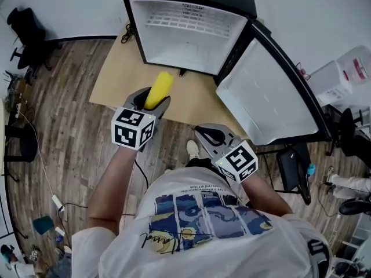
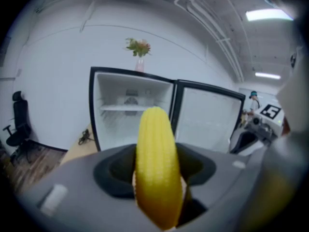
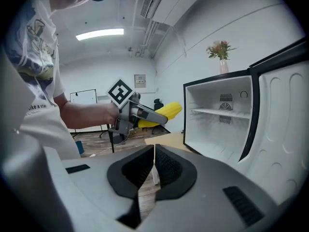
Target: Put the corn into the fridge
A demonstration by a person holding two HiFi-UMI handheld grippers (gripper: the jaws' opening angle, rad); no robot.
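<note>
At the centre of the head view, my left gripper (image 1: 152,104) clamps its fingers around the butt of the corn (image 1: 159,89), a smooth, finely ridged yellow cob aimed tip-first at the open white fridge (image 1: 197,51) above. My right gripper (image 3: 153,164) carries nothing, its ribbed dark fingers all but closed.

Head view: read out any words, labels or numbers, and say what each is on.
No text is legible.
T-shirt: a printed line and a scrawled signature, too small to read.
Fridge: inner label, blurred.
Bin: red label, blurred.
</note>
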